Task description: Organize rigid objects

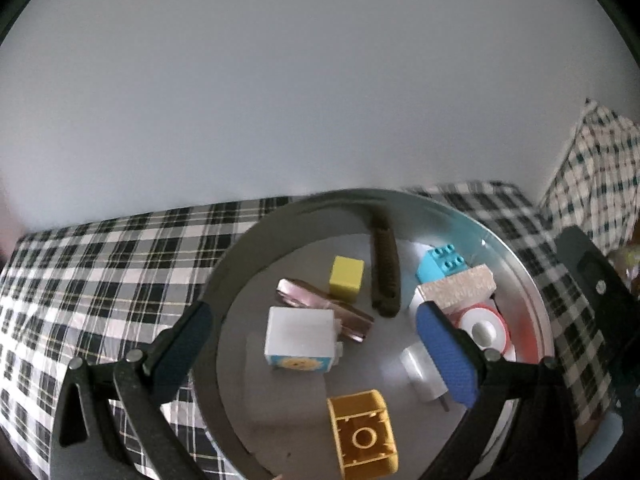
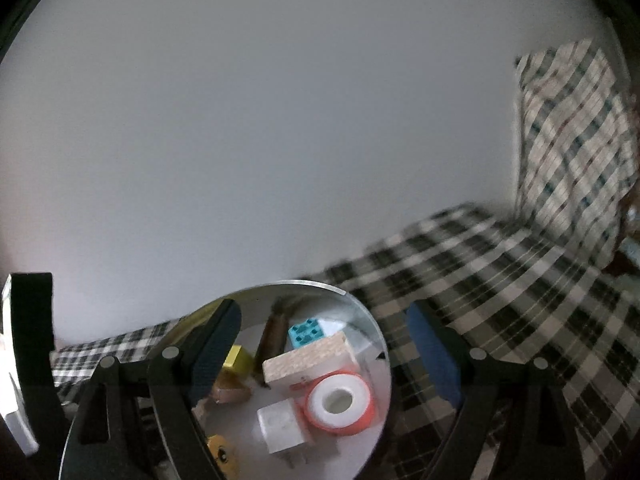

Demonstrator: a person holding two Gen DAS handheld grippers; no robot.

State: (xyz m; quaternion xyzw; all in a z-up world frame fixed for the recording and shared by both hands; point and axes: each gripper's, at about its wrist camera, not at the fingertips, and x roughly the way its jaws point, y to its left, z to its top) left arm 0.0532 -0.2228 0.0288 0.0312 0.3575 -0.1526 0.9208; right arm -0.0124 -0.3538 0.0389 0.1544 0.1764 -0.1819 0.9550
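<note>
Both tongs gape, gripping nothing: left tongs [image 1: 312, 344] straddle the tin's [image 1: 520, 280] rim; right tongs [image 2: 324, 352] likewise, perhaps to steady it.

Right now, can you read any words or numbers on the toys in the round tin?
No words, numbers or brand names can be read in either view.
White cube: its front face carries a yellow sun-like picture on blue, not writing.
Teal brick, yellow brick, orange-and-white tape roll: no lettering shows.
Round tin: bare metal wall, no label.
</note>
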